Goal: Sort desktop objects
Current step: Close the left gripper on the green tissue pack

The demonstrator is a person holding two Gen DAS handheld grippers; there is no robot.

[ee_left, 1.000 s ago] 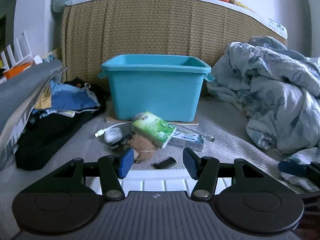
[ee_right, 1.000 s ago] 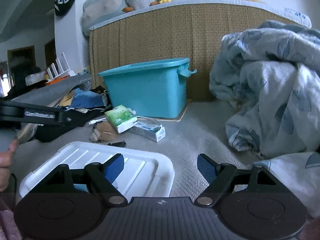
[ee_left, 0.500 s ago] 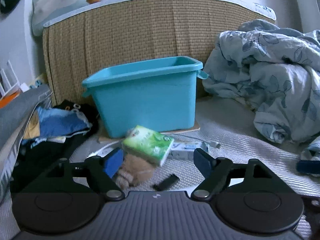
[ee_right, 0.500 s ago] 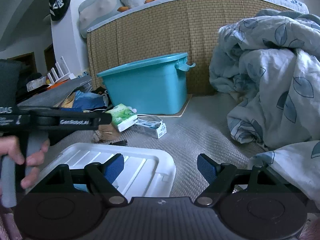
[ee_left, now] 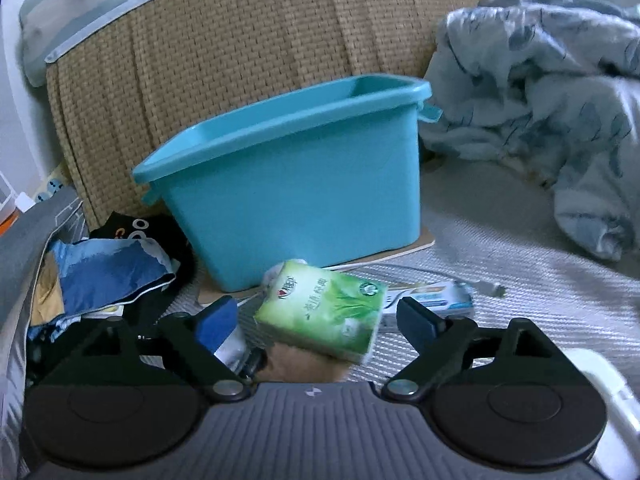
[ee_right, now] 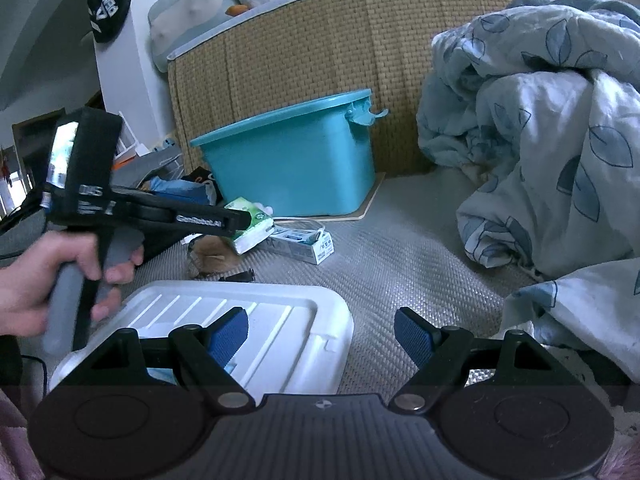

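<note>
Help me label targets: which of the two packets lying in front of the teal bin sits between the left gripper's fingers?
The green tissue pack: it lies tilted between the opening, untouching jaws of the left gripper. The white-and-blue box lies flat behind it, to the right.

Two low wrist views (left nearer), both facing the teal bin (ee_left: pixel 304 200).

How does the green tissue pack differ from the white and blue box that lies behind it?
The green tissue pack is soft and thick; the white and blue box is a stiff, slim carton. The tissue pack leans tilted on a brown object; the box lies flat on the mat. The tissue pack sits between the opening jaws of the left gripper; the box does not. Both lie before the teal bin.
</note>
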